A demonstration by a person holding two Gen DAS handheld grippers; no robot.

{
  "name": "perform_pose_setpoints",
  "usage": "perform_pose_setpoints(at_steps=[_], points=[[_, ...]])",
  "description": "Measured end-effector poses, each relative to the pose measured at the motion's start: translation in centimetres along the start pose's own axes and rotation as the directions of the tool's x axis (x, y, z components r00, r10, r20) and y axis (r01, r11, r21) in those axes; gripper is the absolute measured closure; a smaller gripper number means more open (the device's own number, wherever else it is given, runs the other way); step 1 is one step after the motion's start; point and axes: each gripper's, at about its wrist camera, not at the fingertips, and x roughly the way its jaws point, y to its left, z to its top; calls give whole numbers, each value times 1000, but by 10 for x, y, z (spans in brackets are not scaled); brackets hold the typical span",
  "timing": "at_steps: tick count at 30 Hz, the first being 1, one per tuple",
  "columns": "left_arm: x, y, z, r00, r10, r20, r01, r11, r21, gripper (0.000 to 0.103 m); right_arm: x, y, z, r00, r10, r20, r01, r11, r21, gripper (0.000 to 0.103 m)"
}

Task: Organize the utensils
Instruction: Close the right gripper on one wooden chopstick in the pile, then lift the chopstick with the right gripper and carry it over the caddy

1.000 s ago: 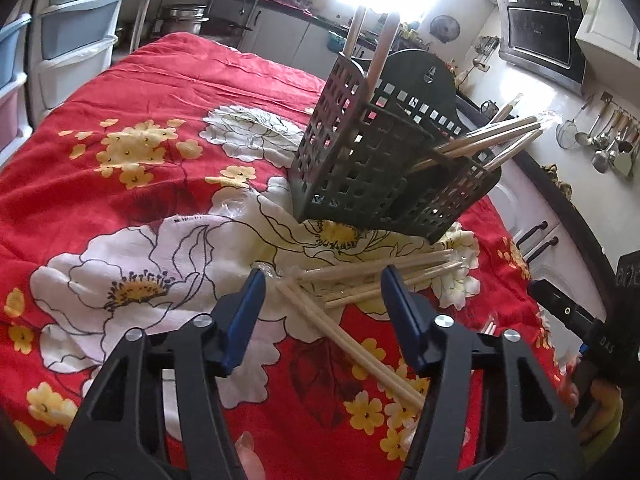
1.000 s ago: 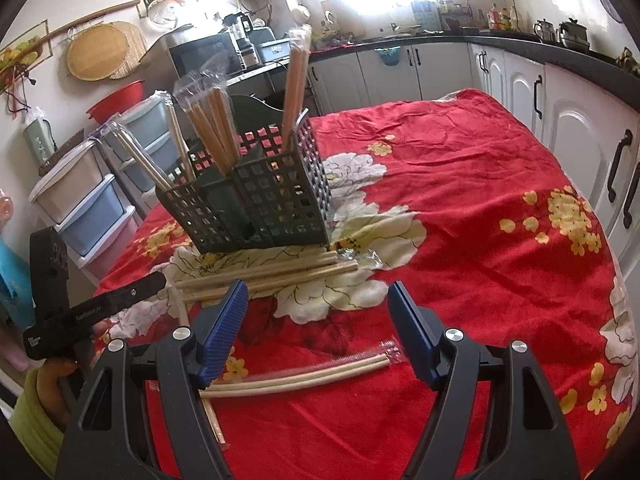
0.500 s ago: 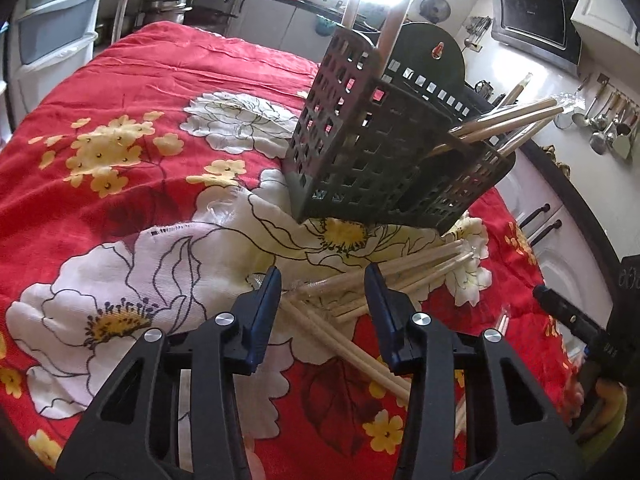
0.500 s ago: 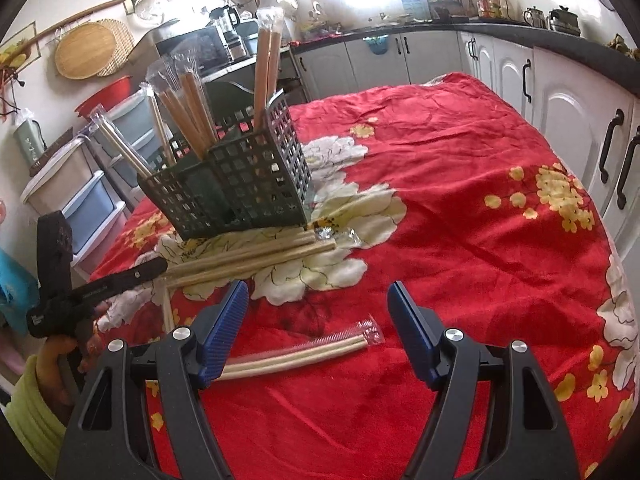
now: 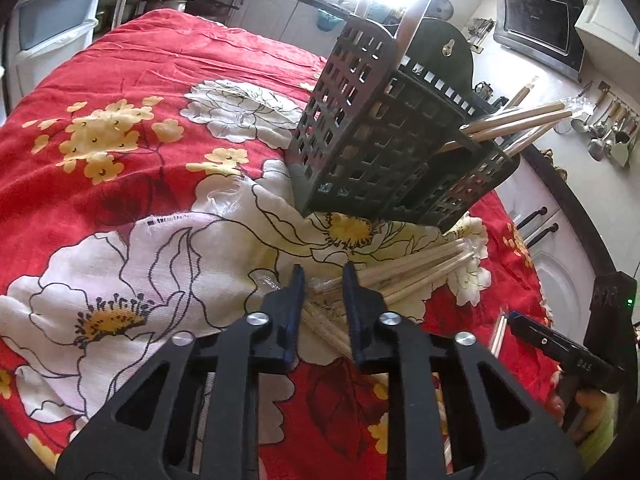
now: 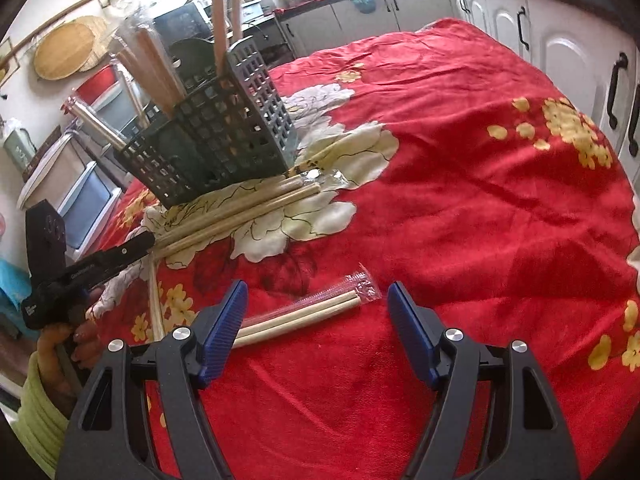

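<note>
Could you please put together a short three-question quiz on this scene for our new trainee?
1. True or false: the right claw is shut on the wrapped chopstick pair.
2. Multiple choice: the loose chopsticks near the basket lie A) on the red cloth, B) inside a drawer, C) on a plate.
3. Fill in: the left claw has just been closing, and between its jaws is a pack of ____.

Key: 1 false, its jaws stand wide, the pair lying between them on the cloth; 2 A; 3 chopsticks.
</note>
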Motion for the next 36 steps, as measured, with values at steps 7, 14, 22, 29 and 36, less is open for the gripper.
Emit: perform_pose_setpoints(at_steps=[7, 14, 22, 29, 36], points=[[-1, 1, -1, 1000, -9, 1, 9, 1000, -5, 98, 6, -7, 3, 1000, 7, 0, -7, 1000, 23, 43], [-5, 0, -1, 1000, -16, 13, 16, 1000, -6, 99, 11, -17, 4, 1000, -21, 17, 20, 998, 64, 96], [-16, -1, 0, 999, -19, 46, 20, 1000, -9, 99, 3, -22, 4, 998, 26, 55, -31, 995, 99, 100], [-36, -9, 5, 994, -43, 100, 44, 999, -14, 99, -23, -2, 11, 989, 50, 137, -55, 998, 34, 101], [-60, -24, 11, 985, -74, 158, 72, 997, 13, 100, -49, 19, 22, 974, 89, 210, -84, 996, -30, 101]])
